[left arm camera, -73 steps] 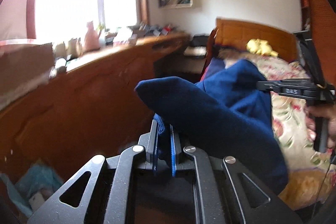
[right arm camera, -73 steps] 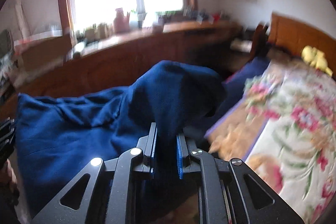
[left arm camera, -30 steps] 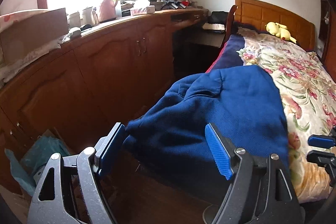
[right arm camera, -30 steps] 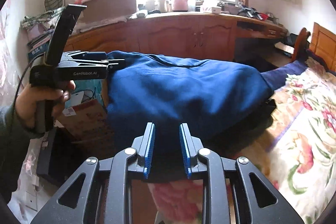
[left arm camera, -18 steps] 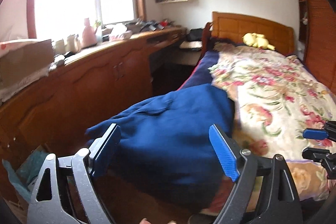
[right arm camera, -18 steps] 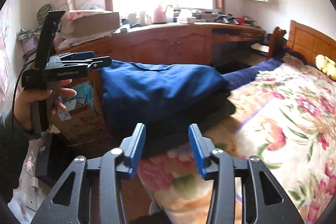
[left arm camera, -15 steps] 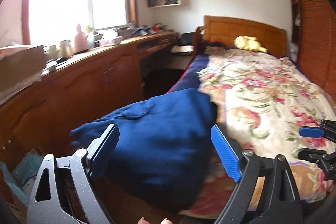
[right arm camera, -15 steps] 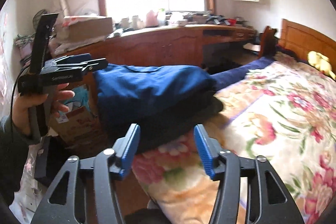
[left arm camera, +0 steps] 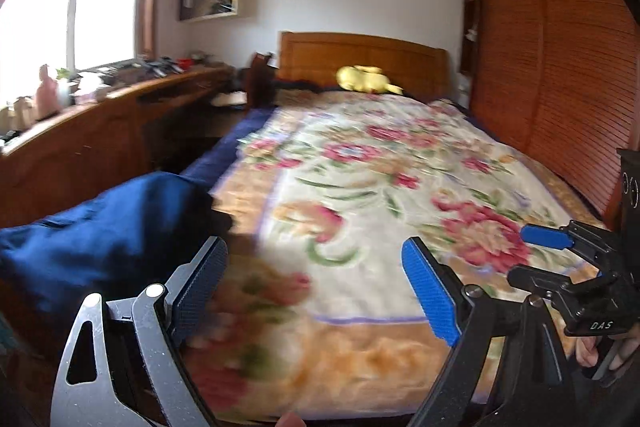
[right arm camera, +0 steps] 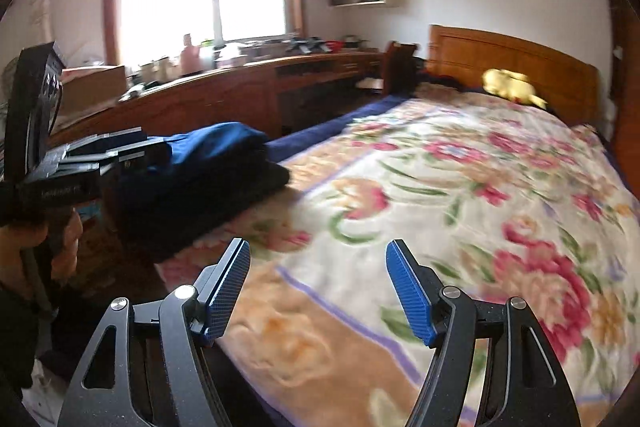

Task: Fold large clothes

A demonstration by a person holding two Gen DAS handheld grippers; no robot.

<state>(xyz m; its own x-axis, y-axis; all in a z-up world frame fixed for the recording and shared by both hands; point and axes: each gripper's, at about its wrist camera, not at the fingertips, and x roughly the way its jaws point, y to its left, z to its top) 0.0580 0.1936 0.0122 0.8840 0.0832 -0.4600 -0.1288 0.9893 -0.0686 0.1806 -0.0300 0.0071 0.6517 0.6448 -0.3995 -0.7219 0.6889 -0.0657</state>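
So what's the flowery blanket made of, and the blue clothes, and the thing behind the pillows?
The blanket looks like soft, fuzzy plush fleece: matte, thick, printed with flowers. The blue clothes seem a heavy knitted cotton or fleece, dull and bulky where folded, though blur hides the weave. The headboard looks like varnished wood: orange-brown, with a slight shine.

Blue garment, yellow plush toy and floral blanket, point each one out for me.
blue garment (right arm camera: 216, 143), right wrist view, top fold of the pile.
yellow plush toy (left arm camera: 362, 78), left wrist view, its body by the headboard.
floral blanket (right arm camera: 460, 187), right wrist view, bare middle.
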